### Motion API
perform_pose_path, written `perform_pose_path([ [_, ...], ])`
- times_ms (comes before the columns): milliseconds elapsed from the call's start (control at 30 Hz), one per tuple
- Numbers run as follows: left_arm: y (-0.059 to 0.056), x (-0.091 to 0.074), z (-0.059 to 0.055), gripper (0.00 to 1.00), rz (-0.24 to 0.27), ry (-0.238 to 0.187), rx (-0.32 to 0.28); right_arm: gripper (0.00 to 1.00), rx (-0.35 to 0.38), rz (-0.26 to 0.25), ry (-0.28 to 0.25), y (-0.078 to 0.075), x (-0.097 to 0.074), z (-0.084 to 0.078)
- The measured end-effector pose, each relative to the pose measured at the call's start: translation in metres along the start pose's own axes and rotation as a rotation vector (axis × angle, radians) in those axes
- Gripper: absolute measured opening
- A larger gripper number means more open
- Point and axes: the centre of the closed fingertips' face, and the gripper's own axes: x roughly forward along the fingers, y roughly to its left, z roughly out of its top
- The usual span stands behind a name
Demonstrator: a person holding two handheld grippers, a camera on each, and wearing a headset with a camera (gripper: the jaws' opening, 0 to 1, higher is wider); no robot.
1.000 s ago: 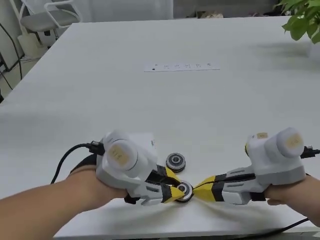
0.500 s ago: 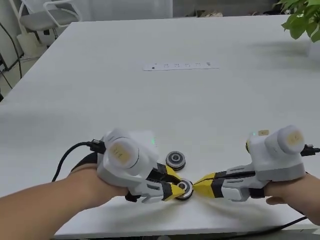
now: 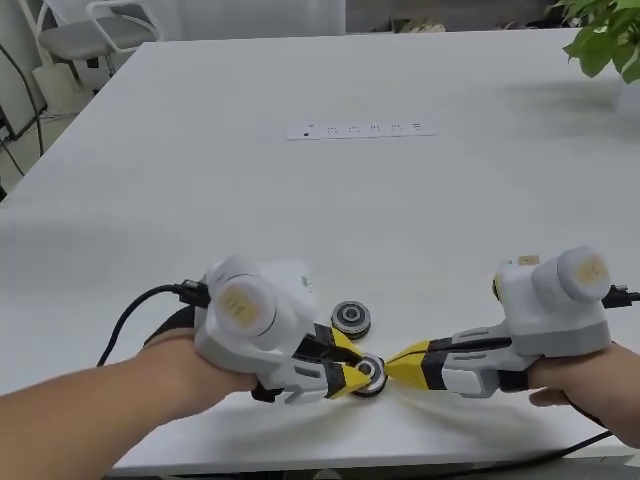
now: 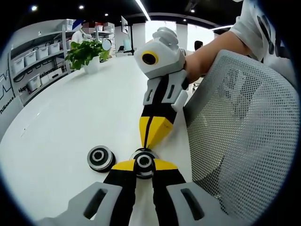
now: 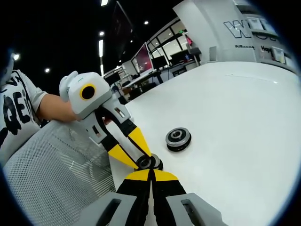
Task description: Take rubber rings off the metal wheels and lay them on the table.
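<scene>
In the head view I see the left gripper [image 3: 352, 380] and the right gripper [image 3: 392, 368] meeting point to point at the near edge of the white table [image 3: 300, 200]. Between them sits the held wheel [image 3: 369, 372], more than half covered by the yellow tips, so I cannot make out its rubber ring here. The second wheel [image 3: 351, 317] lies flat just behind, free of both grippers, and its dark outer band and bright metal hub are visible. A power strip [image 3: 360, 131] lies far back on the table, and a plant [image 3: 600, 40] is cut off by the top right corner. In the left gripper view, the left gripper's two yellow tips close on the held wheel [image 4: 143, 161] from both sides and grip it. Its lower part is hidden behind them. The right gripper [image 4: 149, 141] comes down from above with its point at the wheel's far rim. The second wheel [image 4: 100, 157] lies just beside, and a mesh chair back [image 4: 235, 117] covers the right side. In the right gripper view, the right gripper's jaws are pressed together, and their point touches the held wheel [image 5: 149, 162]. Whether they pinch the ring, I cannot tell. The second wheel [image 5: 178, 138] lies apart on the table.
</scene>
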Motion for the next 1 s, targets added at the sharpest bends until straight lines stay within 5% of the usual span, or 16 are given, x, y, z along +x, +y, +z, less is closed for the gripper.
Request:
perform_pose_path([
  [1000, 0.0000, 0.0011, 0.0001, 0.07, 0.011, 0.042, -0.004, 0.00, -0.033, 0.013, 0.005, 0.0062, 0.0035, 0.0027],
])
